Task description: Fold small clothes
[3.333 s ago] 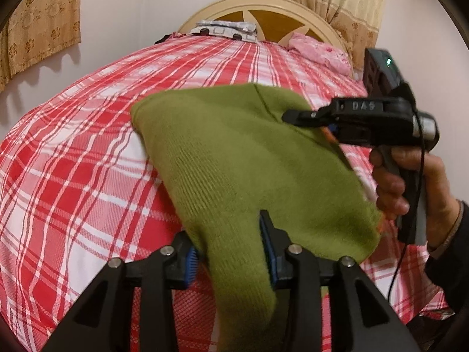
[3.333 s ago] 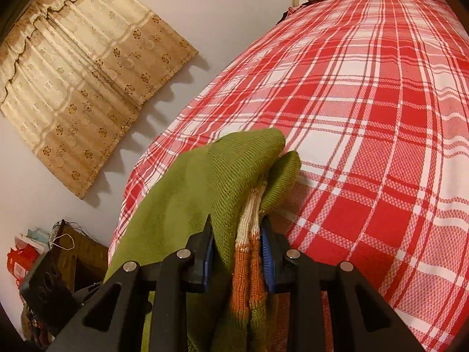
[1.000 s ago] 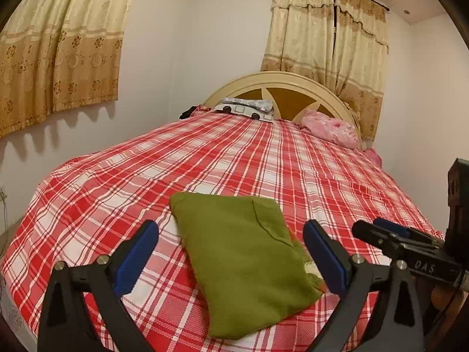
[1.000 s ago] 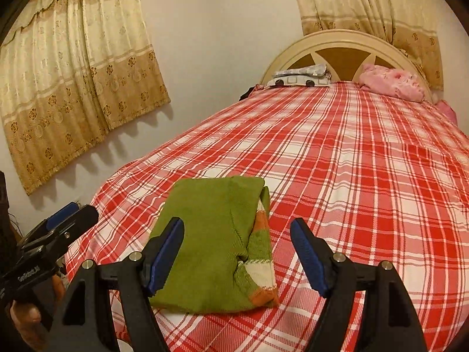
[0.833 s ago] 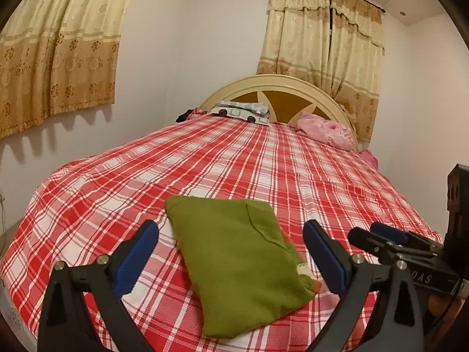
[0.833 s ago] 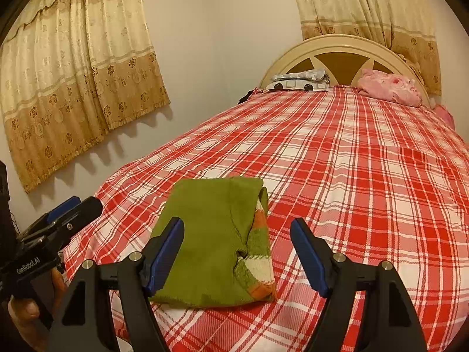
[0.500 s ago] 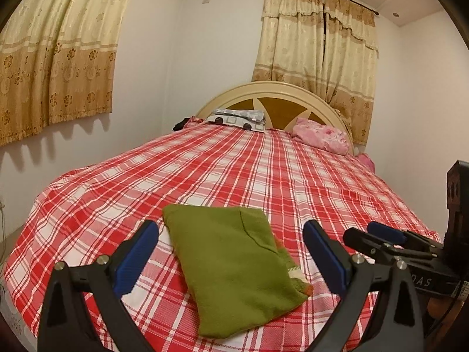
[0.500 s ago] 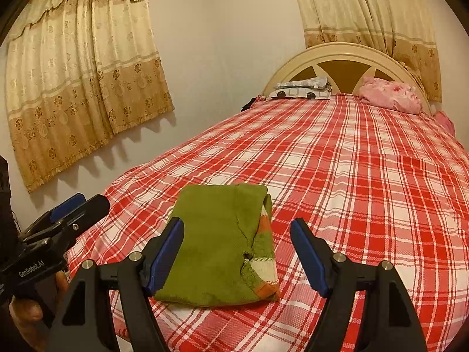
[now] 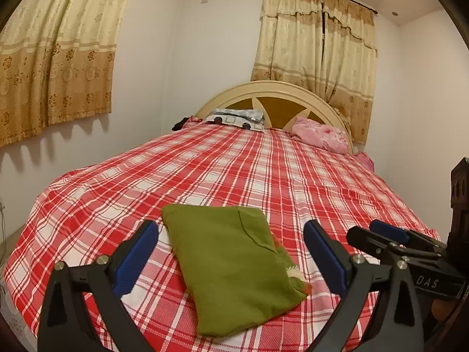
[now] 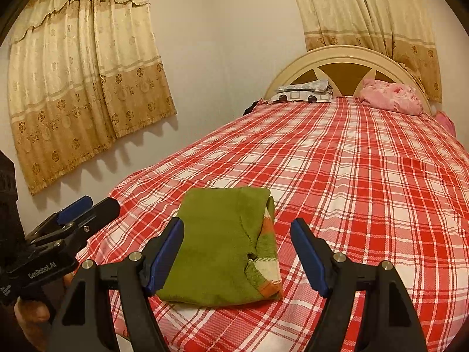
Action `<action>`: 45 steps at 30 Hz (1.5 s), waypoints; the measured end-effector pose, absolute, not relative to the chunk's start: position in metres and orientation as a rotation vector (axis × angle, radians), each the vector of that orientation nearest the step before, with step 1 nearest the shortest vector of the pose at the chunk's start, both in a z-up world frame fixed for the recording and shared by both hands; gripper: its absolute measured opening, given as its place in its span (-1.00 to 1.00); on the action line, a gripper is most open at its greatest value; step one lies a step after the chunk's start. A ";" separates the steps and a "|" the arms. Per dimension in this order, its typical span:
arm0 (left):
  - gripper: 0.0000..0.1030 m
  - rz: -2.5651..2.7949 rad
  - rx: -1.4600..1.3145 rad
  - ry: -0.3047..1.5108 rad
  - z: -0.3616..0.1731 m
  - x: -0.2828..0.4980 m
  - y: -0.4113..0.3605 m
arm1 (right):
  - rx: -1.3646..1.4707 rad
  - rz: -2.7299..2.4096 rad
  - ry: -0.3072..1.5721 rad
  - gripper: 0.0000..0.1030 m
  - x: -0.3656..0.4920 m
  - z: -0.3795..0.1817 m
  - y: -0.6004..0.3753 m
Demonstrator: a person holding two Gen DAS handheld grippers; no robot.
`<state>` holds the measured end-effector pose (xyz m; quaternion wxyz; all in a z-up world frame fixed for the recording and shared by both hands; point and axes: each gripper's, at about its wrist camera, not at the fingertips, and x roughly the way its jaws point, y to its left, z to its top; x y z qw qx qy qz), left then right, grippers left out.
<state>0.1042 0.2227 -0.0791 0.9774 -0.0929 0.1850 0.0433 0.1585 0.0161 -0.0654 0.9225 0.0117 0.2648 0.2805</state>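
A folded olive-green knit garment (image 9: 234, 267) with an orange and white striped edge lies flat near the foot of the bed; it also shows in the right wrist view (image 10: 222, 249). My left gripper (image 9: 231, 252) is open and empty, held back from the garment and above it. My right gripper (image 10: 237, 252) is open and empty too, also pulled back. Each gripper shows in the other's view: the right one (image 9: 381, 236) at the right edge, the left one (image 10: 85, 208) at the left edge.
The bed has a red and white plaid cover (image 9: 263, 170). A cream and brown headboard (image 9: 275, 96), a pink pillow (image 9: 319, 136) and a grey patterned pillow (image 9: 234, 116) are at the far end. Curtains (image 10: 82, 88) hang on the walls. Dark wooden furniture (image 9: 460, 193) stands at right.
Both grippers, shut on the garment 3.3 s ago, have let go and opened. Over the last second they have drawn back a little and tilted up. The garment lies still.
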 end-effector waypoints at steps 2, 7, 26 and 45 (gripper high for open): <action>1.00 0.091 -0.183 0.370 -0.078 0.104 0.222 | 0.025 0.579 0.542 0.47 0.157 -0.065 0.016; 1.00 0.092 -0.182 0.370 -0.077 0.104 0.221 | 0.031 0.580 0.535 0.47 0.155 -0.064 0.016; 1.00 0.125 -0.191 0.375 -0.076 0.104 0.224 | 0.031 0.585 0.520 0.47 0.151 -0.061 0.017; 1.00 0.156 -0.165 0.390 -0.083 0.108 0.225 | 0.028 0.596 0.522 0.47 0.148 -0.064 0.021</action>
